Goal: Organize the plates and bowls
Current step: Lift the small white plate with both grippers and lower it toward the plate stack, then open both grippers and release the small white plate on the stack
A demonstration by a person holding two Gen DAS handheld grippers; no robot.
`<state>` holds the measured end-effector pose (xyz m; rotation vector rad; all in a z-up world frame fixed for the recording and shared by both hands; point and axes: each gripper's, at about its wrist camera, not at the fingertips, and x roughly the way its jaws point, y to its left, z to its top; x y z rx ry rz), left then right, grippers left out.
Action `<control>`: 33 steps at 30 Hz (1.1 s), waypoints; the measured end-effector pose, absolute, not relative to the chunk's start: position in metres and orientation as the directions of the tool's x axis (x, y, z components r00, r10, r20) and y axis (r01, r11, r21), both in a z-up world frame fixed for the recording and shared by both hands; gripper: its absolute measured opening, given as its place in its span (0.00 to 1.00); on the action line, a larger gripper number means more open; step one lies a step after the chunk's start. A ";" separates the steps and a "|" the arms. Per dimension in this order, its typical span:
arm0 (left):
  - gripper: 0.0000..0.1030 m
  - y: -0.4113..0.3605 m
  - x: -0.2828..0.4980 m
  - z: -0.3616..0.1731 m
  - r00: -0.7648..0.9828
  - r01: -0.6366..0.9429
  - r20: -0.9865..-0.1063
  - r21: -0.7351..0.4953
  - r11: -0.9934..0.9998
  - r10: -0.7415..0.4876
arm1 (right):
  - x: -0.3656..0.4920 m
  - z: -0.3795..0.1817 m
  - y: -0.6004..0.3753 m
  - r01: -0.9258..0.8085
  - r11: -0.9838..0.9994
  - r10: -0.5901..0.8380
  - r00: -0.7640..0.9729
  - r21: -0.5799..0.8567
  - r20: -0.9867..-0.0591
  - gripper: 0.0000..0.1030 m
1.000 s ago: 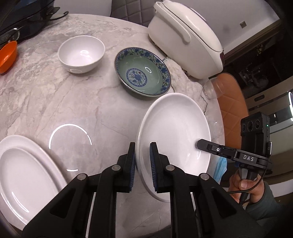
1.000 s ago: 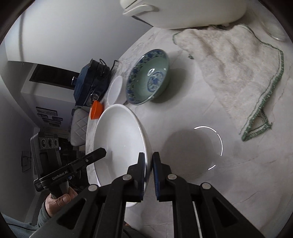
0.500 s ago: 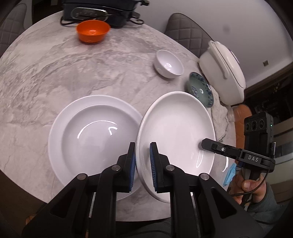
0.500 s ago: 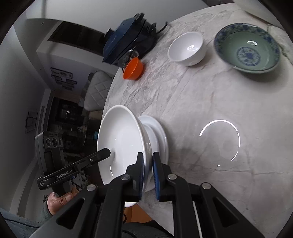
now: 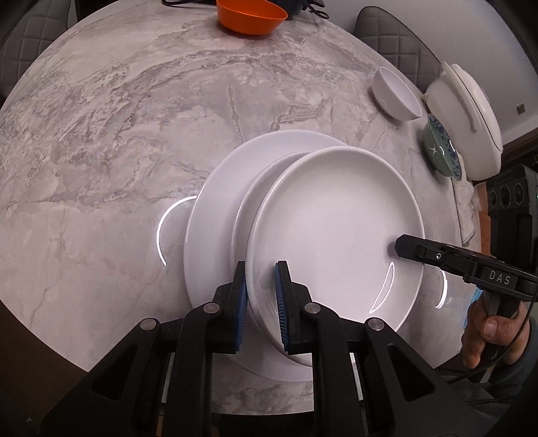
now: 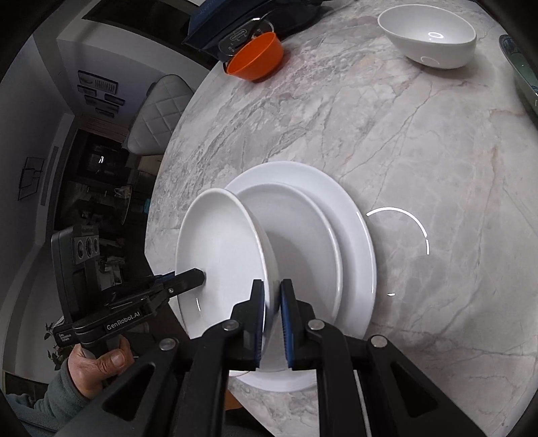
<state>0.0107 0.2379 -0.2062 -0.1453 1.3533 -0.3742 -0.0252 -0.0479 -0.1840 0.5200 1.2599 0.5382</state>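
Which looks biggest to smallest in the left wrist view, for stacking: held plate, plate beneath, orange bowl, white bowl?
1. Plate beneath
2. Held plate, nearer the camera, so unsure
3. Orange bowl
4. White bowl, both far off, so unsure

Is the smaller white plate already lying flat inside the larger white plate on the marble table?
No: the smaller white plate is tilted, one edge raised off the larger white plate, gripped at opposite rims by both hand-held grippers.

You've swung the held plate [image 5: 333,232] from beside the big plate [image 5: 215,215] to over it, covering its right half at frame centre. The orange bowl [image 5: 250,16] has slid to the top edge, and the patterned bowl [image 5: 440,151] to the right edge.
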 end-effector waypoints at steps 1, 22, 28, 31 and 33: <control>0.13 0.236 0.012 -0.208 0.161 0.192 -0.927 -0.306 0.932 -0.338 | -0.024 -0.187 -0.047 -0.088 0.780 0.622 0.220 0.620 -0.751 0.12; 0.97 0.222 0.042 -0.173 0.257 0.296 -0.871 -0.341 0.892 -0.418 | -0.036 -0.176 -0.036 -0.087 0.845 0.525 0.332 0.528 -0.784 0.70; 1.00 0.225 0.056 -0.146 0.324 0.266 -0.842 -0.356 0.896 -0.431 | -0.059 -0.151 -0.074 -0.033 0.791 0.555 0.460 0.611 -0.693 0.86; 1.00 0.223 0.053 -0.136 0.320 0.268 -0.826 -0.392 0.880 -0.465 | -0.068 -0.158 -0.104 0.063 0.763 0.537 0.493 0.643 -0.685 0.86; 1.00 0.211 0.051 -0.137 0.304 0.277 -0.822 -0.407 0.870 -0.481 | -0.075 -0.168 -0.126 0.142 0.735 0.522 0.506 0.663 -0.687 0.86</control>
